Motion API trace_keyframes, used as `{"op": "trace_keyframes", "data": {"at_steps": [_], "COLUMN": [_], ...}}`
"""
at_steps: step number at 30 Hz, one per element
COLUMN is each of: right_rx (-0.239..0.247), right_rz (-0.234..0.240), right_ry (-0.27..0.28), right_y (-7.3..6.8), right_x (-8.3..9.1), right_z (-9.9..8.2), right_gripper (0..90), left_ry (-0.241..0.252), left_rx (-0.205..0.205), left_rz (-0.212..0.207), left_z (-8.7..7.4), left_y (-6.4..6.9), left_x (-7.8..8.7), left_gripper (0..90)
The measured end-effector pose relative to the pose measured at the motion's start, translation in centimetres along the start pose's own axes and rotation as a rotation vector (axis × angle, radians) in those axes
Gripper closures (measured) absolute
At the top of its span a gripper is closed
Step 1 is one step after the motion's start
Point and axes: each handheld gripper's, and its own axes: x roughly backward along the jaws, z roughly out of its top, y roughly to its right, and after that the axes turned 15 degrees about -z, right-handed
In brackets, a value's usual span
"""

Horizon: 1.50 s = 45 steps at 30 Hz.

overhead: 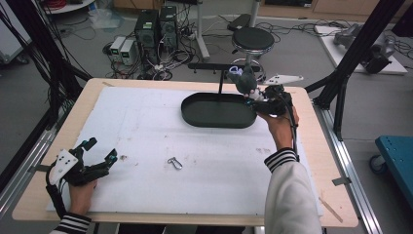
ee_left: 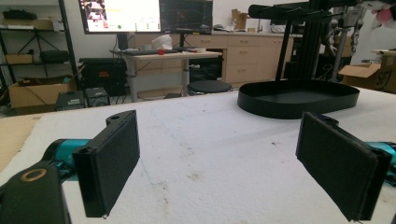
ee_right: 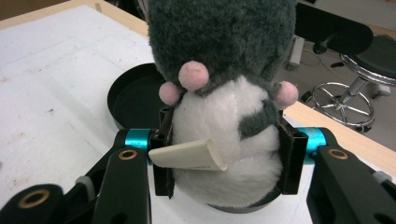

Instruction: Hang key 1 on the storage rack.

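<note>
Right gripper [ee_right: 226,161] clamps plush toy [ee_right: 224,93] by its belly, upper right over black tray [overhead: 219,111] rim, likely for drop-in. Left gripper [overhead: 100,157] rests open, lower left, idle.

I see the plush [ee_right: 219,116], a grey toy with a white belly, pink paws and a cream tag, gripped at the waist and held upright. It hangs over the right end of the black oval tray [overhead: 195,114] near the table's [overhead: 44,161] far edge.
</note>
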Motion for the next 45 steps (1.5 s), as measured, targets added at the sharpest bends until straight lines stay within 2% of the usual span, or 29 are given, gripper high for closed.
{"op": "trace_keyframes", "data": {"at_steps": [21, 26, 36, 45], "right_rx": [-0.028, -0.029, -0.060, -0.053], "right_rz": [-0.064, -0.069, -0.068, -0.067], "right_ry": [-0.032, -0.045, -0.070, -0.096], "right_y": [-0.3, -0.4, -0.1, 0.0], "right_x": [-2.6, -3.0, -3.3, -3.5], "right_z": [-0.4, -0.6, -1.0, -1.8], "right_gripper": [52.1, 52.1, 52.0, 51.9], "left_ry": [0.001, 0.002, 0.003, 0.004], "left_rx": [0.000, 0.000, 0.000, 0.001], "left_rz": [-0.001, -0.001, -0.001, -0.001], "left_z": [0.0, 0.0, 0.0, 0.0], "left_y": [0.0, 0.0, 0.0, 0.0], "left_x": [0.0, 0.0, 0.0, 0.0], "left_gripper": [13.9, 13.9, 14.0, 13.9]}}
